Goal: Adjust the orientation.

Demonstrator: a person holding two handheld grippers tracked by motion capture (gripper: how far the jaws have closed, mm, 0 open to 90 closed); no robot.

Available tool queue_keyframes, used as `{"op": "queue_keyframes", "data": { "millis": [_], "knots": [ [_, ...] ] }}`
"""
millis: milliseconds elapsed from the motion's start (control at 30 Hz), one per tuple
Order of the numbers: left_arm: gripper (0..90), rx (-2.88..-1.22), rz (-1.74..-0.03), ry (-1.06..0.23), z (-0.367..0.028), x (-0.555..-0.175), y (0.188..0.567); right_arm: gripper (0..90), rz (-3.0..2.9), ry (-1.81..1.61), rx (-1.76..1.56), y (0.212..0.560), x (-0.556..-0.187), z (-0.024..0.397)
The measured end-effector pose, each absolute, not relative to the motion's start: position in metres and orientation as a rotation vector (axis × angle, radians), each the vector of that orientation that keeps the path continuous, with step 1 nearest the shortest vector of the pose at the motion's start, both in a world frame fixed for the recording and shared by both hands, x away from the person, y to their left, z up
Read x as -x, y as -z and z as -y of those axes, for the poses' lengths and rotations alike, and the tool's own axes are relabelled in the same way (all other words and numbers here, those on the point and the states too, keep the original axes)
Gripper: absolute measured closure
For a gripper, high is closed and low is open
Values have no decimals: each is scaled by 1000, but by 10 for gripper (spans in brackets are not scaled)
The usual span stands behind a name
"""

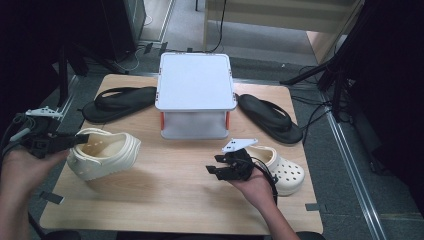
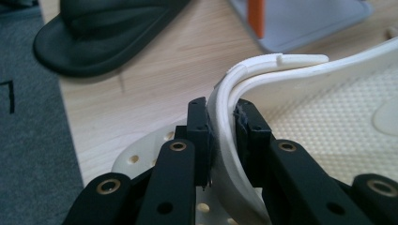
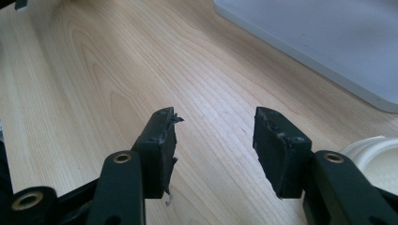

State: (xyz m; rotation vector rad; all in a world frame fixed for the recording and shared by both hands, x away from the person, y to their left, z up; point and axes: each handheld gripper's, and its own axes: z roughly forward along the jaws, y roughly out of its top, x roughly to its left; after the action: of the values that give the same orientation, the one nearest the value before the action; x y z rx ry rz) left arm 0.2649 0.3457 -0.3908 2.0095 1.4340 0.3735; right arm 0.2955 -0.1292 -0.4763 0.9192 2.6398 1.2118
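A cream clog [image 1: 105,152] is tilted up off the wooden table [image 1: 165,200] at the left. My left gripper [image 1: 80,141] is shut on its heel rim. In the left gripper view the cream clog's rim [image 2: 225,136] is pinched between both pads, with my left gripper [image 2: 224,140] around it. A second cream clog [image 1: 285,170] rests on the table at the right. My right gripper [image 1: 216,167] is open just left of it, held still over bare wood; in the right gripper view my right gripper [image 3: 213,150] has nothing between its jaws.
A white two-tier rack [image 1: 196,95] with orange posts stands at the table's back middle. A black flip-flop [image 1: 117,102] lies left of it and another black flip-flop [image 1: 270,117] to its right. Grey floor surrounds the table.
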Motion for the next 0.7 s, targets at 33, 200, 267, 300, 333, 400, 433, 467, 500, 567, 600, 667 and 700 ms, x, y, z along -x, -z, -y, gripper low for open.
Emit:
{"op": "queue_keyframes", "data": {
  "millis": [33, 200, 267, 300, 333, 400, 433, 467, 500, 567, 600, 667, 700],
  "knots": [
    [788, -2010, -1434, -374, -346, -265, 391, 504, -2638, -1216, -920, 476, -296, 130],
    [785, -2086, -1305, -333, -307, -269, 373, 504, -2626, -1234, -929, 472, -295, 132],
    [784, -2090, -1267, -307, -294, -272, 371, 504, -2618, -1243, -925, 470, -295, 133],
    [784, -2092, -1251, -291, -288, -274, 371, 504, -2613, -1249, -928, 469, -295, 134],
    [783, -2100, -1236, -278, -284, -275, 371, 504, -2608, -1255, -931, 469, -295, 135],
    [782, -2116, -1209, -266, -268, -278, 370, 505, -2603, -1257, -935, 467, -295, 138],
    [782, -2127, -1192, -267, -261, -279, 370, 505, -2598, -1254, -939, 467, -295, 139],
    [781, -2135, -1179, -265, -254, -280, 369, 505, -2592, -1258, -937, 466, -295, 140],
    [780, -2153, -1156, -262, -247, -282, 368, 505, -2588, -1257, -949, 465, -295, 142],
    [779, -2156, -1146, -254, -240, -283, 368, 505, -2582, -1262, -945, 464, -295, 144],
    [779, -2168, -1131, -248, -233, -284, 368, 505, -2568, -1265, -959, 463, -295, 147],
    [778, -2188, -1103, -231, -221, -287, 368, 505, -2559, -1267, -967, 462, -295, 149],
    [778, -2198, -1090, -229, -214, -289, 369, 506, -2552, -1269, -971, 462, -295, 153]
  ]
}}
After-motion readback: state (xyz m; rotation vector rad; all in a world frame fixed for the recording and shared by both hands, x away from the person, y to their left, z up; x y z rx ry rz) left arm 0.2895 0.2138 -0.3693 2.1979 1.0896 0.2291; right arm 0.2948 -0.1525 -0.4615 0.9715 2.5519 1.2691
